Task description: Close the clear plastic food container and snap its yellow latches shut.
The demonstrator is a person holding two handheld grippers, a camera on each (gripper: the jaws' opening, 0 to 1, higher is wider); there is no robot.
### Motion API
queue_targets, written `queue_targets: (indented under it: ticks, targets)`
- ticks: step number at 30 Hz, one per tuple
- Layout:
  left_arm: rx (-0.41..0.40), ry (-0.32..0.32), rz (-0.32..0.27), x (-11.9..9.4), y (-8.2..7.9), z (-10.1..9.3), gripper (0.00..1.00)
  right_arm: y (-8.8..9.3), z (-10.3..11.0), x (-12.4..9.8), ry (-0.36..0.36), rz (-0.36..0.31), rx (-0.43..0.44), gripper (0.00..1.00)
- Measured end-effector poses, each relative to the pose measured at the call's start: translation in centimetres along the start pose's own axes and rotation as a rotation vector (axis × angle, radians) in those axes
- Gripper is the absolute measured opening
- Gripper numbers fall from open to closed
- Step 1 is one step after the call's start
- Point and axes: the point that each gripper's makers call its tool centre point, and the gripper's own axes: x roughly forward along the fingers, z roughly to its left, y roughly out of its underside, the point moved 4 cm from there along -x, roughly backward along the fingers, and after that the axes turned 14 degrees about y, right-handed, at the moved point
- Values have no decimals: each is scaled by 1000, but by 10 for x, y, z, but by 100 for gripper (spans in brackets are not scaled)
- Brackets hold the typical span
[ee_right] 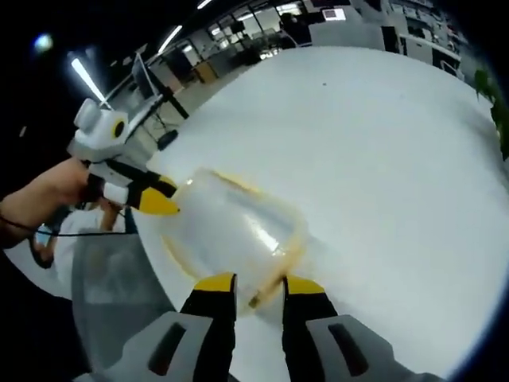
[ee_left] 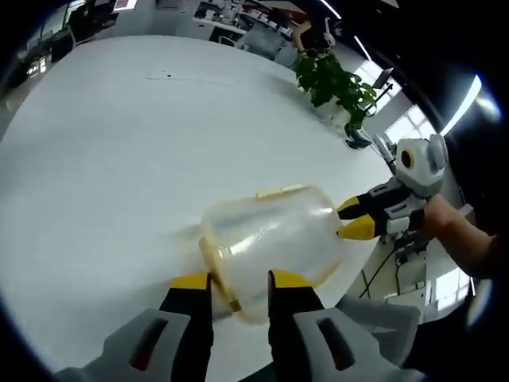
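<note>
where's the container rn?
The clear plastic container is low in the left gripper view, between both tongs: left tongs at its near rim, right tongs at its far end, above the white table.

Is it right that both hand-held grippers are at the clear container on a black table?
Not quite: the table is white, not black, as the left gripper view shows. Both hand-held grippers, left and right, are indeed at the clear container.

No legible text, seemingly.
</note>
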Motion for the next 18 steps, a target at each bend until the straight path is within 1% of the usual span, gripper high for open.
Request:
queue_targets:
  ticks: [1,3,6,8,9,10,11,12,14,15,17,18]
  targets:
    - [5,21,31,3,2,-1,21,0,1,1,-7,-10,-1,19]
    - [20,21,50,4,1,-4,22,-2,3,-1,-5,-8,-18,19]
    - [25,35,40,2,2,-3,23,-2,1,-3,-5,-16,-27,20]
    - [37,26,23,1,3,-5,24,-1,-1,-3,-12,-32,11,20]
    - [49,20,17,1,3,-6,24,0,-1,-4,-8,-44,7,20]
    - [112,4,4,-1,1,-7,25,0,0,-5,-5,-52,10,20]
    - [147,-8,-2,-4,0,-9,25,1,-1,-5,-1,-65,16,20]
    - [122,-9,-3,-2,2,-12,25,0,-1,-6,1,-70,19,21]
    - [116,-10,-4,-3,1,-11,25,-2,0,-7,3,-70,15,21]
    - [110,-6,-5,-6,0,-10,25,-2,-1,-7,4,-65,11,21]
    - [106,-6,-3,-3,0,-11,25,-4,-1,-7,4,-50,-5,21]
    - [107,-6,-6,-6,0,-11,25,-4,-1,-7,6,-44,-16,21]
